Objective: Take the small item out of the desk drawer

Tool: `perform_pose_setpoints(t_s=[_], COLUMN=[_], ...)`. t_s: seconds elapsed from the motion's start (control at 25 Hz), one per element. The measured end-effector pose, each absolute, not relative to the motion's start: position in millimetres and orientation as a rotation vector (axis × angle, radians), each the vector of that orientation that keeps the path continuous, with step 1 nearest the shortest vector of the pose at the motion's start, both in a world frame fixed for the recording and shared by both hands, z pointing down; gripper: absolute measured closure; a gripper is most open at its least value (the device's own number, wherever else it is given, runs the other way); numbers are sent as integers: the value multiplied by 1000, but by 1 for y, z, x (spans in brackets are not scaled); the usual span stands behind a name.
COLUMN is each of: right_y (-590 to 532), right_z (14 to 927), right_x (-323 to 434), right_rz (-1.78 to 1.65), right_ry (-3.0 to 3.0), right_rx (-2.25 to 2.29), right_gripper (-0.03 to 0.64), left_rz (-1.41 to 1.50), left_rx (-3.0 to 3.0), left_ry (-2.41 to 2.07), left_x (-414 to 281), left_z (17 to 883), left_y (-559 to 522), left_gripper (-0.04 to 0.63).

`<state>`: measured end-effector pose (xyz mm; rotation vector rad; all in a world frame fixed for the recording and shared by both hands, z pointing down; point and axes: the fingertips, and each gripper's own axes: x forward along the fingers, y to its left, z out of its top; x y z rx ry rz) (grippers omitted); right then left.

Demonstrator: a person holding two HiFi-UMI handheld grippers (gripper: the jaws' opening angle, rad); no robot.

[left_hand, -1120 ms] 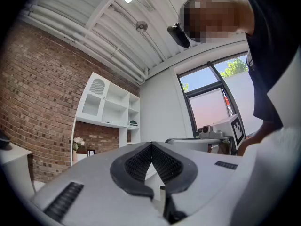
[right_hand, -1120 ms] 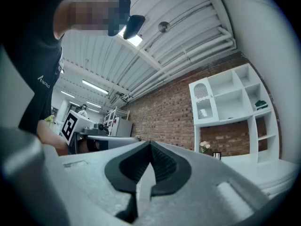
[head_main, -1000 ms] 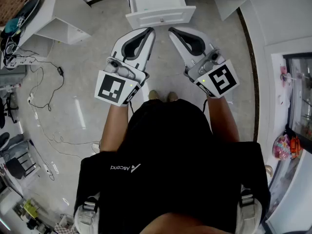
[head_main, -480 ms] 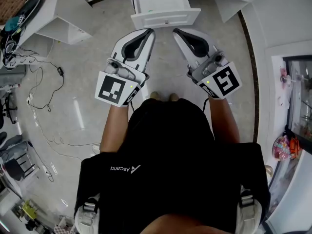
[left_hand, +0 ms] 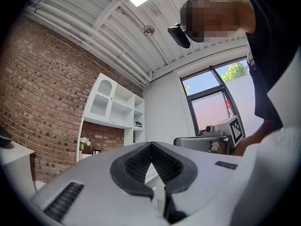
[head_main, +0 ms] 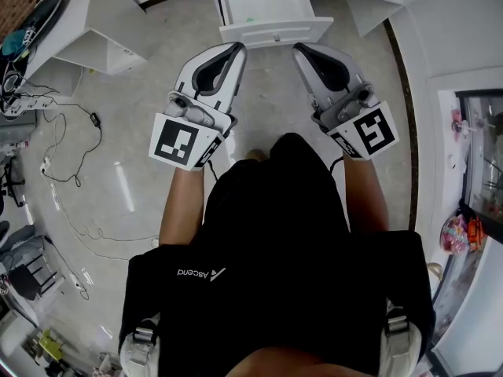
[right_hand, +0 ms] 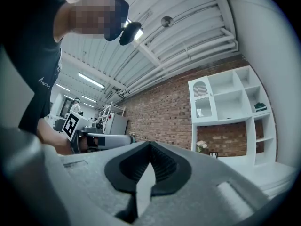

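Expect a light, probably rigid small item, not discernible inside the open desk drawer (head_main: 275, 31); part the closed, empty left hand-held gripper (head_main: 238, 46) and right hand-held gripper (head_main: 299, 48), then pinch across its narrow sides.

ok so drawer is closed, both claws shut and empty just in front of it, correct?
Not quite: the drawer is pulled open, as the head view shows. Left claw and right claw are both shut and empty just in front of it.
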<state>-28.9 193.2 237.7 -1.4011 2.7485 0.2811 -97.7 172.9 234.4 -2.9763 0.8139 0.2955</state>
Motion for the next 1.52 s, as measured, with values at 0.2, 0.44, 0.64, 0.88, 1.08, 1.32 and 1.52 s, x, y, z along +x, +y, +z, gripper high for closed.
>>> perform_pose_setpoints(t_s=[0.2,0.44,0.64,0.88,1.08,1.32,1.52], right_y=[167,121,66,0,-49,-105,-141], right_z=[241,251,263,269,280,299,323], right_x=[-25,-13,2,23,39,55,64], right_rz=[277,284,268,259,248,192,110], right_ry=[2756,2776,2802,2844,2880,2968,3065], right_rx=[-1400,-1378,-1358,-1309,-1266,-1193,-1106], right_gripper=[615,615,615,615,615,615,614], left_rz=[280,254,234,213,203,161,132], left_rx=[-2977,-2967,-2969,-2960,-2954,-2932,-2917], left_ry=[828,858,881,942,981,1031,1082], left_x=[-98,-87,-71,-50,-33,-10,3], left_z=[238,246,257,262,269,278,290], left_y=[146,100,48,-20,-67,-122,-157], left_gripper=[597,597,597,597,597,597,597])
